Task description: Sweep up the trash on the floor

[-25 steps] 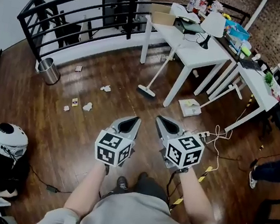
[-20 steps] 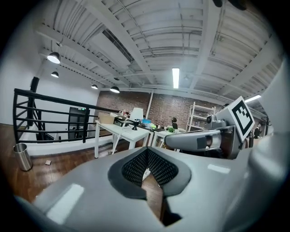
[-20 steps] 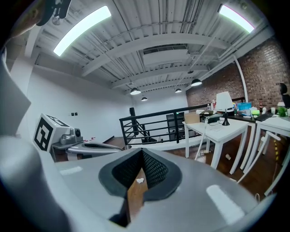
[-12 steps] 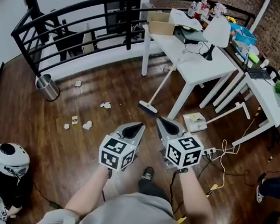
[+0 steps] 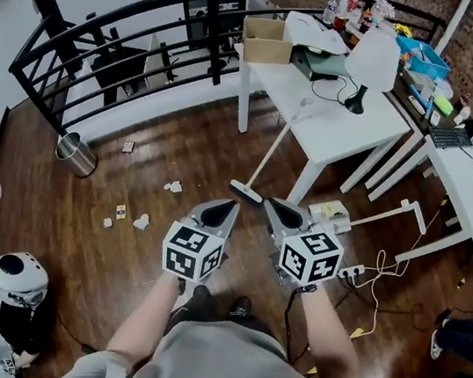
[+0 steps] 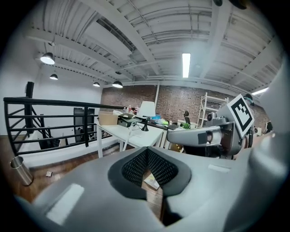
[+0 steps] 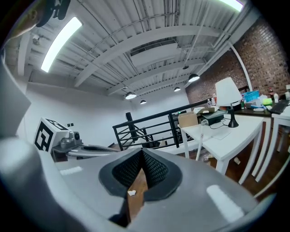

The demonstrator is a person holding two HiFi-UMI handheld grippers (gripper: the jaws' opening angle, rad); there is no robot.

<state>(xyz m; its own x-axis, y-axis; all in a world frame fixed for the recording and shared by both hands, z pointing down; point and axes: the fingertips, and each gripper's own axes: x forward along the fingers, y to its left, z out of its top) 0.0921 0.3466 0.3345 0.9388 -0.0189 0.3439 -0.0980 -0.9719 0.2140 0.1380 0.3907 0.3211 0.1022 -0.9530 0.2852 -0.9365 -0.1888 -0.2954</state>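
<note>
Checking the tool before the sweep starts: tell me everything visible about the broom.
The broom has a long pale handle and a narrow flat head. It stands slanted, head on the wooden floor, handle top leaning against the edge of the white table. Nothing holds it.

scattered paper scraps [image 5: 173, 186], white broom [image 5: 270, 153] leaning

A white table [image 7: 226, 133] carries a lamp [image 7: 226, 97] and a cardboard box [image 7: 188, 119], with a broom handle [image 7: 199, 145] leaning against it. Left of the table runs a black railing [image 7: 149, 129]. Nearer than the table, the right gripper [image 7: 142, 152] has its jaws together, empty, above a white scrap [image 7: 131, 193].
</note>
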